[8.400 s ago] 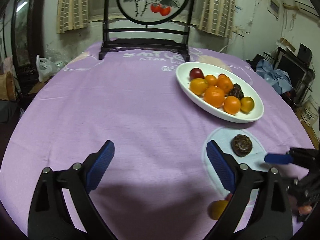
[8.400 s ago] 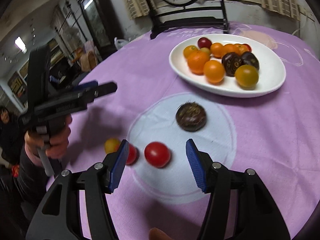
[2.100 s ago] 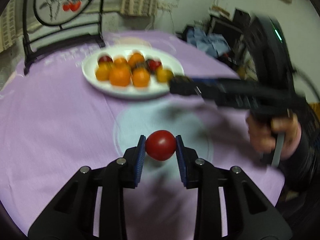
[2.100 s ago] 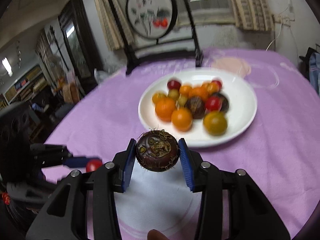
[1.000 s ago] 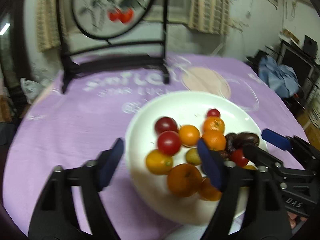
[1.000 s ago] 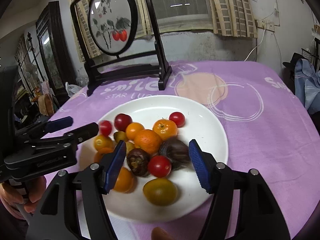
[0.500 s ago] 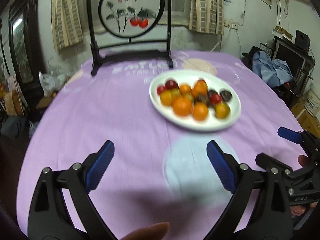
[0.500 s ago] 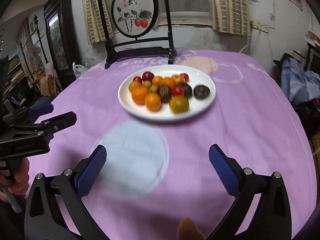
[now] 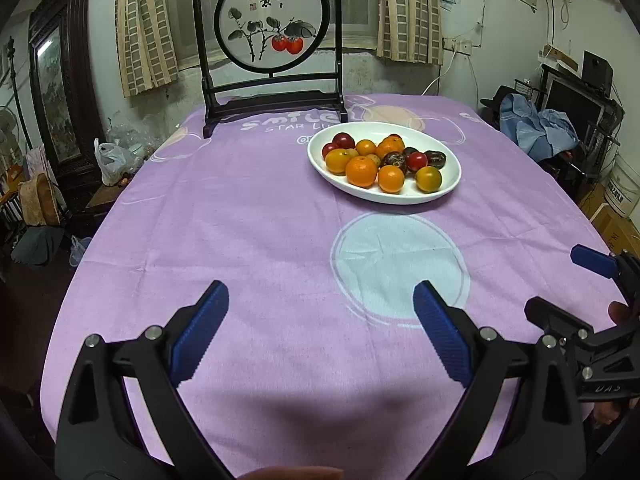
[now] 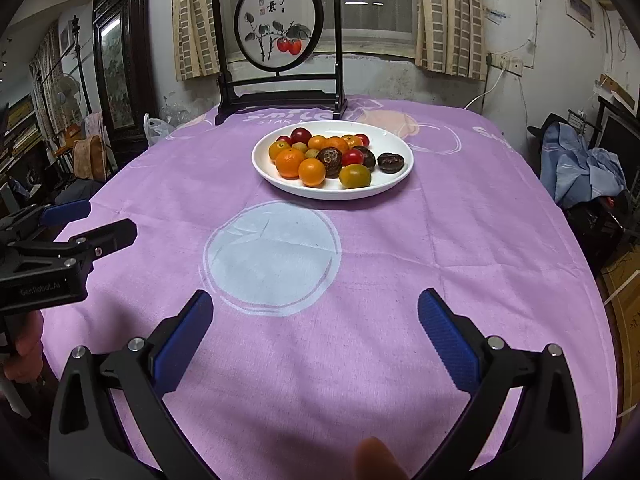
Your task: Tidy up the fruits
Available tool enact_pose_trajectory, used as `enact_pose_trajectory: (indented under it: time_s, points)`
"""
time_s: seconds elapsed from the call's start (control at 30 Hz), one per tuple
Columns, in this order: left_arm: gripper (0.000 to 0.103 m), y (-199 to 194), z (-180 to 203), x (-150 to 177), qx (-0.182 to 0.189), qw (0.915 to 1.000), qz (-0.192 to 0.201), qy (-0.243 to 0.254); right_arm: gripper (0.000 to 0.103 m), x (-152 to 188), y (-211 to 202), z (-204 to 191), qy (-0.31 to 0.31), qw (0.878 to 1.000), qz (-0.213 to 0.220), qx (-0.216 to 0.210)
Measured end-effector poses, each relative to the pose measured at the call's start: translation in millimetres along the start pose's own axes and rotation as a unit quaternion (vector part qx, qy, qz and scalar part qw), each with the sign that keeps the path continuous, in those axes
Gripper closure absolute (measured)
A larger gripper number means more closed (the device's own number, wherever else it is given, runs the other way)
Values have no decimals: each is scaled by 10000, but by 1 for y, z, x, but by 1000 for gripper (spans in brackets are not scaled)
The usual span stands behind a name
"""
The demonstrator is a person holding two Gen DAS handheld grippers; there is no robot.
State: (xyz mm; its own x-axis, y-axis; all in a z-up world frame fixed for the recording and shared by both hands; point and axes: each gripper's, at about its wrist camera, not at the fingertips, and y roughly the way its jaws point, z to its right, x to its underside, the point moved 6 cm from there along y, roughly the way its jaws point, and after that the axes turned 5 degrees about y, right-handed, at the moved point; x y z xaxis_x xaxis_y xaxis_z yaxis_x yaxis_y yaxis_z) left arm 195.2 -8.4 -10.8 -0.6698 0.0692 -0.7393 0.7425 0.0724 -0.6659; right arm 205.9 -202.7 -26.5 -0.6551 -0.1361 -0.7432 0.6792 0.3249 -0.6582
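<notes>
— Looking from the left wrist view, where do the fruits (image 9: 380, 161) sit?

— All in the white oval plate (image 9: 451, 184), which rests on the purple tablecloth (image 9: 240, 232) toward the far side of the table, in front of the dark framed screen (image 9: 272, 32) painted with two red fruits. Oranges and yellowish tomatoes lie at the near rim, red ones and dark brown ones behind and to the right. One dark fruit (image 10: 390, 162) lies a little apart from the heap, at the plate's right side.

— And the left gripper (image 9: 320, 332)?

— Its blue pads stand wide apart over bare cloth, nothing between them. Its jaws have just been opening.

— The right gripper (image 10: 314, 330)?

— Likewise spread wide with nothing between the pads, having just been opening too. Both grippers are well apart from the plate; the pale blue circle (image 10: 272, 258) printed on the cloth lies between them and it.

— Does each gripper show in the other's camera?

— Yes, at the frame edge, held side by side. A fingertip (image 10: 376, 460) shows at the bottom of the right wrist view; which finger is hard to tell.
</notes>
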Motion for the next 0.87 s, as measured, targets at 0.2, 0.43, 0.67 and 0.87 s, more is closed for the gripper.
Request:
enact_pose_trajectory:
  time_s: [0.2, 0.43, 0.67, 0.87]
  points:
    - [8, -7, -1, 1, 19, 10000, 51, -13, 1, -1, -7, 0, 6, 10000, 68, 11]
    - [8, -9, 1, 1, 43, 10000, 36, -14, 1, 0, -10, -1, 8, 10000, 86, 14]
    - [8, -11, 0, 1, 9, 10000, 47, -21, 1, -1, -10, -1, -1, 10000, 89, 5]
    - [8, -10, 0, -1, 11, 10000, 33, -29, 1, -1, -10, -1, 5, 10000, 88, 11]
